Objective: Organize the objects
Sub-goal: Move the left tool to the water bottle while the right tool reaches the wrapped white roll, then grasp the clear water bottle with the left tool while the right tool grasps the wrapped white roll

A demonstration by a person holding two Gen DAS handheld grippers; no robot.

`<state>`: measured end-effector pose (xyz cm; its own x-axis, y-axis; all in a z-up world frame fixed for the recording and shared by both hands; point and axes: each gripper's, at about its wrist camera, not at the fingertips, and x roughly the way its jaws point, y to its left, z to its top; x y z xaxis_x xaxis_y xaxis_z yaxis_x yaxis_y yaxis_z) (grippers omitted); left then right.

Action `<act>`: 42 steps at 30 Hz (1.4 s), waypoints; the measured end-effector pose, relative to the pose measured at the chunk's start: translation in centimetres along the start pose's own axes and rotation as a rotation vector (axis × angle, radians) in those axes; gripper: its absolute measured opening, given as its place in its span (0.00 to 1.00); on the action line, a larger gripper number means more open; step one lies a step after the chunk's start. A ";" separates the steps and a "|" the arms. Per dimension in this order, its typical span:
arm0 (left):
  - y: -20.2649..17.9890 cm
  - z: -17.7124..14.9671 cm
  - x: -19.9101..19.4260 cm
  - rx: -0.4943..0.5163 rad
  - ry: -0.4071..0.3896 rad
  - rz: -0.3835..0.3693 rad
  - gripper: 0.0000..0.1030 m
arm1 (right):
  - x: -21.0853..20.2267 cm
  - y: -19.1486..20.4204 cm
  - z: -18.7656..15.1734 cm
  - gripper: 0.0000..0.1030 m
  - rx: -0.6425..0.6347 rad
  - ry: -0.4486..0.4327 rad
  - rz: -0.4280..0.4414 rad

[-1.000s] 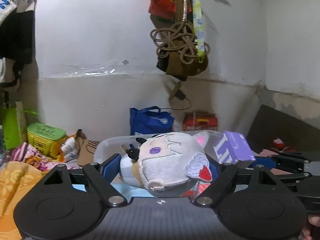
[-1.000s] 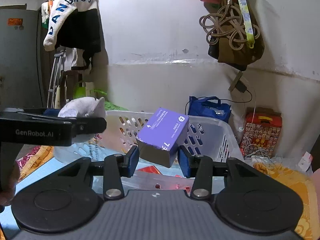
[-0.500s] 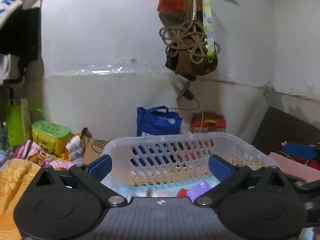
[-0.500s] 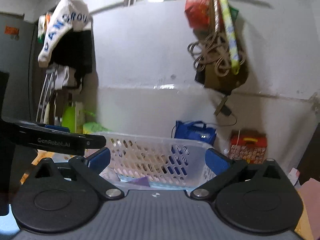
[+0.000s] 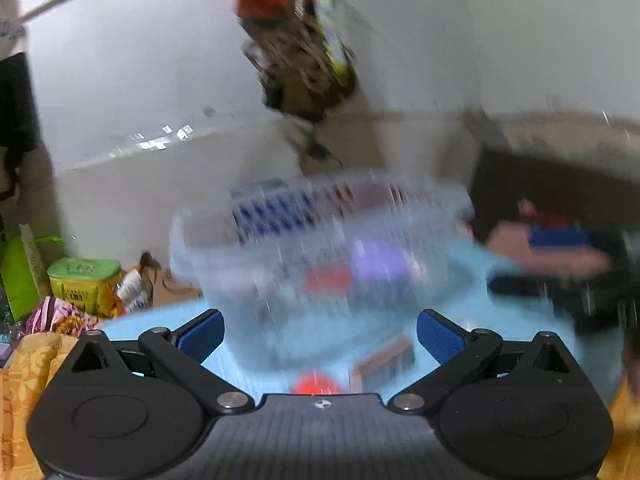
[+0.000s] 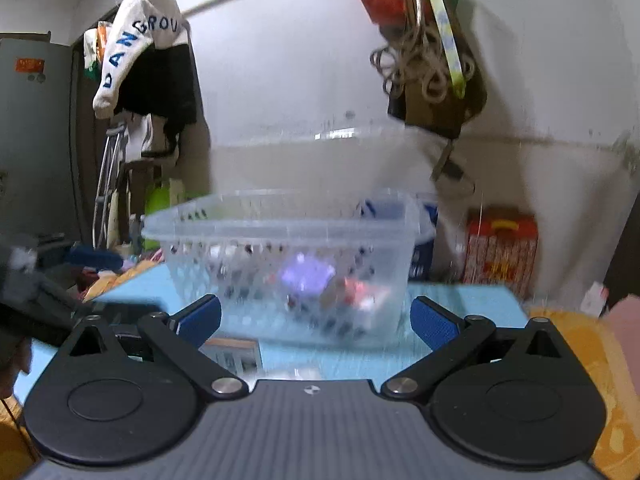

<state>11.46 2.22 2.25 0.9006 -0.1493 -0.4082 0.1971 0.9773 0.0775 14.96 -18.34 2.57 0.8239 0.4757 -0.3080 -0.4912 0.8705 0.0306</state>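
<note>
- Both the left gripper (image 5: 319, 334) and the right gripper (image 6: 316, 318) are seen with jaws spread wide and nothing between them.
- The purple box (image 6: 307, 273) is seen lying inside the clear basket (image 6: 280, 220) on the blue worktop (image 6: 460, 300).
- With both views blurred, loose items near the basket could be misjudged and knocked.
- The light basket could be shoved by a low pass.

Clutter round the walls, untouched.
White garment (image 6: 136, 36) lettered in blue hangs upper left; coiled rope bundle (image 6: 424, 68) hangs on the wall right of it. Red patterned box (image 6: 502, 252) on the floor; green-lidded yellow tub (image 5: 84, 284) far left.
</note>
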 end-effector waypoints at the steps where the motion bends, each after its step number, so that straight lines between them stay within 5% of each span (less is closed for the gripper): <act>1: 0.0 -0.5 -0.4 0.009 0.016 -0.029 0.98 | 0.1 -0.2 -0.1 1.00 0.010 0.020 0.016; 7: -2.0 -2.6 -3.6 0.132 0.026 -0.221 0.98 | 0.6 0.5 -0.9 1.00 -0.017 0.114 0.052; 11: -3.9 -4.1 -3.1 0.256 0.098 -0.252 0.91 | 1.5 1.3 -1.7 1.00 -0.024 0.183 0.067; 19: -3.2 -4.9 -1.2 0.193 0.198 -0.317 0.72 | 1.9 1.1 -2.9 1.00 -0.010 0.236 0.066; 24: -3.2 -5.3 -0.7 0.193 0.234 -0.314 0.46 | 2.4 1.2 -3.1 1.00 -0.015 0.247 0.061; 33: -2.7 -5.2 -0.7 0.173 0.232 -0.270 0.48 | 3.1 2.5 -3.7 0.80 -0.094 0.276 0.039; 42: -2.4 -5.1 -0.7 0.172 0.231 -0.271 0.45 | 3.0 2.0 -3.6 0.77 -0.079 0.281 0.059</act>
<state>8.35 0.75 -2.30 0.6996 -0.3416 -0.6276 0.4958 0.8645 0.0822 15.42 -15.58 -1.68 0.6879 0.4623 -0.5596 -0.5656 0.8246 -0.0140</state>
